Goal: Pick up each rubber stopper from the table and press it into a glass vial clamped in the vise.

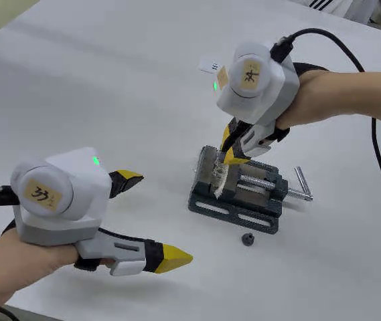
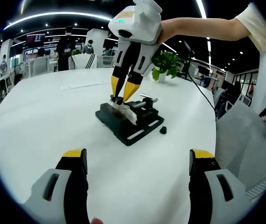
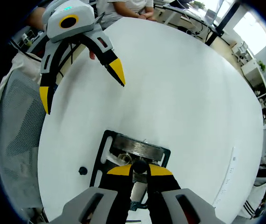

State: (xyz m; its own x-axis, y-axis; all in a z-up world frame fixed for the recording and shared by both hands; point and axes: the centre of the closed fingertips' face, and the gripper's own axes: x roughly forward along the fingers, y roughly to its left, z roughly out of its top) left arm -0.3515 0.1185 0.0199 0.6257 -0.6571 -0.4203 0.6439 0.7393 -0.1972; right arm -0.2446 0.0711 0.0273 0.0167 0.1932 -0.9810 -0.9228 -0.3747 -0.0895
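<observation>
**Stopper held over the vise**

We see the right gripper (image 1: pixel 230 152) pinching a small dark rubber stopper (image 3: pixel 140 166) between its narrowly parted yellow tips, right above the glass vial (image 1: pixel 217 176) clamped in the black metal vise (image 1: pixel 257 207). The left gripper (image 1: pixel 155 215) hovers wide open and empty over the smooth white table (image 1: pixel 110 87). Another round stopper (image 1: pixel 247 239) lies just beside the vise's base.

A tan sticker (image 1: pixel 45 196) on the left gripper (image 1: pixel 160 216) reads 33.
</observation>
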